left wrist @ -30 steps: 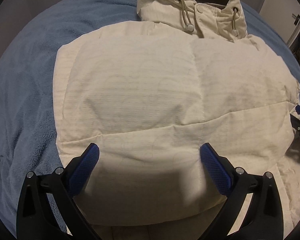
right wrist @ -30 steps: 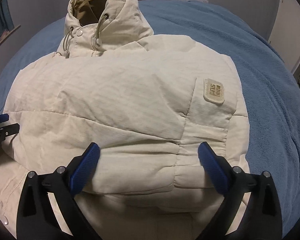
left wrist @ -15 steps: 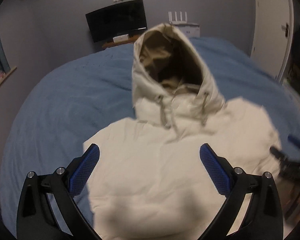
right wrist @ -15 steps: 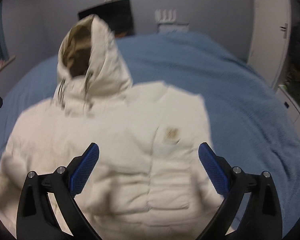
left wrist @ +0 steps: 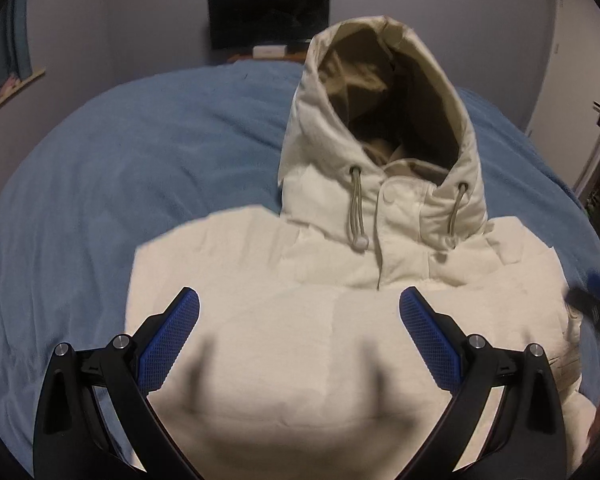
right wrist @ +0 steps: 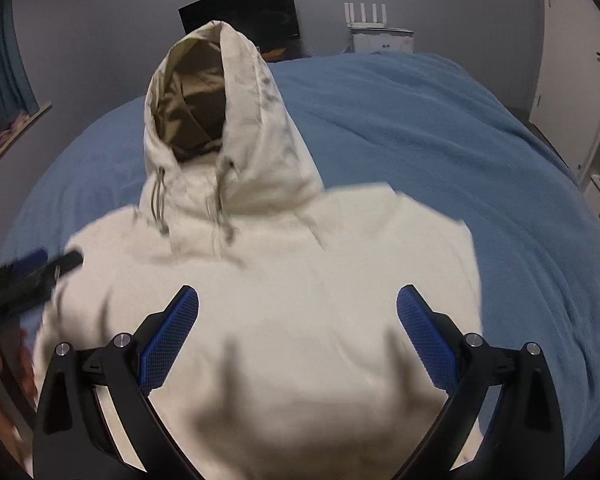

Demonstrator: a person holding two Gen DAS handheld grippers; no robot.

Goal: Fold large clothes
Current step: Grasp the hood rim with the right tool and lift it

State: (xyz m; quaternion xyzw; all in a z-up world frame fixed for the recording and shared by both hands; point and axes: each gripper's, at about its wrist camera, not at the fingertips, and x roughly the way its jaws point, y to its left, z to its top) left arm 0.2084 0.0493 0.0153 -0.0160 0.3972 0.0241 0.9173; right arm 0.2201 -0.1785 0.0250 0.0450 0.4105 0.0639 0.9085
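A cream padded hooded jacket (left wrist: 320, 320) lies front up on a blue bed; it also shows in the right wrist view (right wrist: 300, 300). Its hood (left wrist: 380, 120) stands up with the tan lining showing. My left gripper (left wrist: 299, 332) is open and empty above the jacket's lower body. My right gripper (right wrist: 298, 330) is open and empty above the jacket's right half. The right gripper shows blurred at the right edge of the left wrist view (left wrist: 596, 300), and the left gripper shows blurred at the left edge of the right wrist view (right wrist: 32, 272).
The blue blanket (left wrist: 120, 180) covers the bed (right wrist: 460, 140) around the jacket. A dark monitor (left wrist: 268, 12) stands against the far wall. A white router (right wrist: 366, 16) sits on a white box. A white door (right wrist: 572, 60) is at the right.
Both grippers have lifted and pulled back from close over the jacket's body, so the hood and far wall now show. Both stay open.
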